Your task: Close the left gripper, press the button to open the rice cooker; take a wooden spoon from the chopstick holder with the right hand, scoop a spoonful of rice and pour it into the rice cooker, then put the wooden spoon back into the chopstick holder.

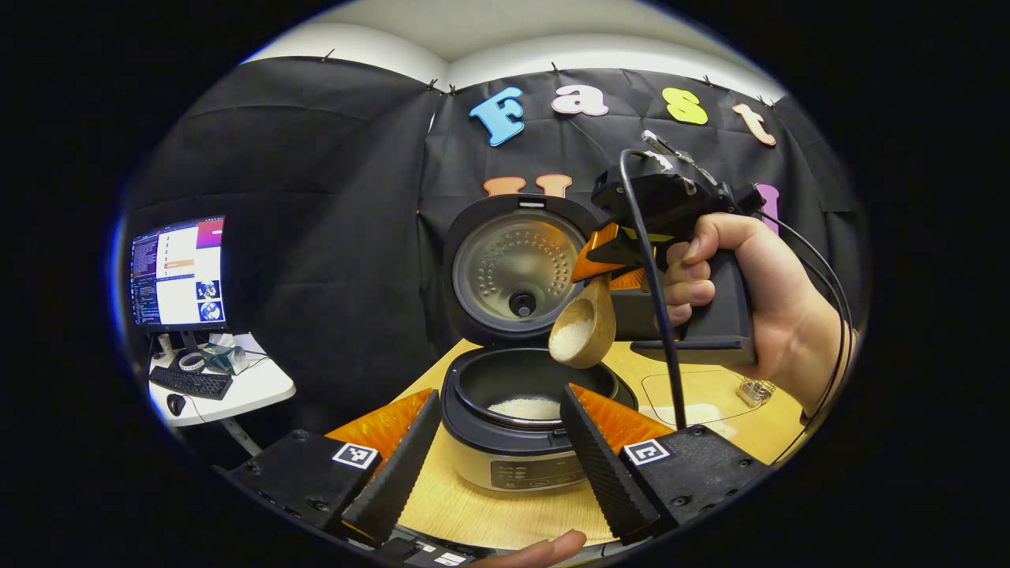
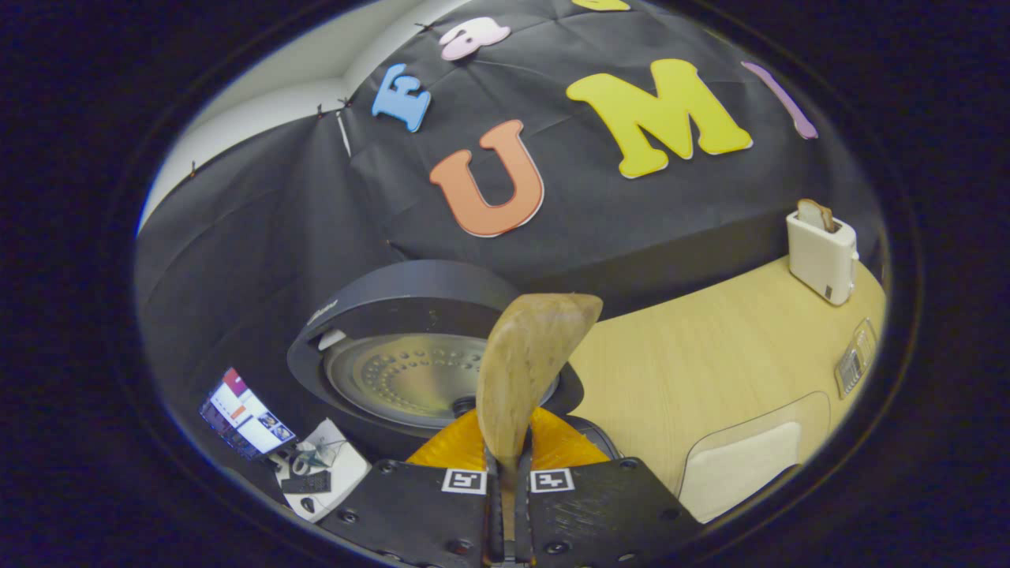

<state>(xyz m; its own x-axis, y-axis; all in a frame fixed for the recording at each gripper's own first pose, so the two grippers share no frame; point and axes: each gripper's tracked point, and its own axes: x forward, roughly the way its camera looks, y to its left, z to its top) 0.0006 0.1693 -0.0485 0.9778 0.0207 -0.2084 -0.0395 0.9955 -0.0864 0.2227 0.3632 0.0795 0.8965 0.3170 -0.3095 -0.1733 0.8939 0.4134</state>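
while the right gripper (image 1: 607, 264) pinches the wooden spoon (image 1: 582, 327) by its handle, the bowl hangs tilted over the open rice cooker (image 1: 525, 410), white rice clinging inside. the pour seems underway; next it likely needs more tilt, then return to the holder. the left gripper (image 1: 497, 457) stands spread, empty.

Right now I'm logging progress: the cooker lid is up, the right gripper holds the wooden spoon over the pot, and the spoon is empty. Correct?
Not quite. The left gripper view shows the wooden spoon carries rice; the lid is up and the right gripper holds it over the pot.
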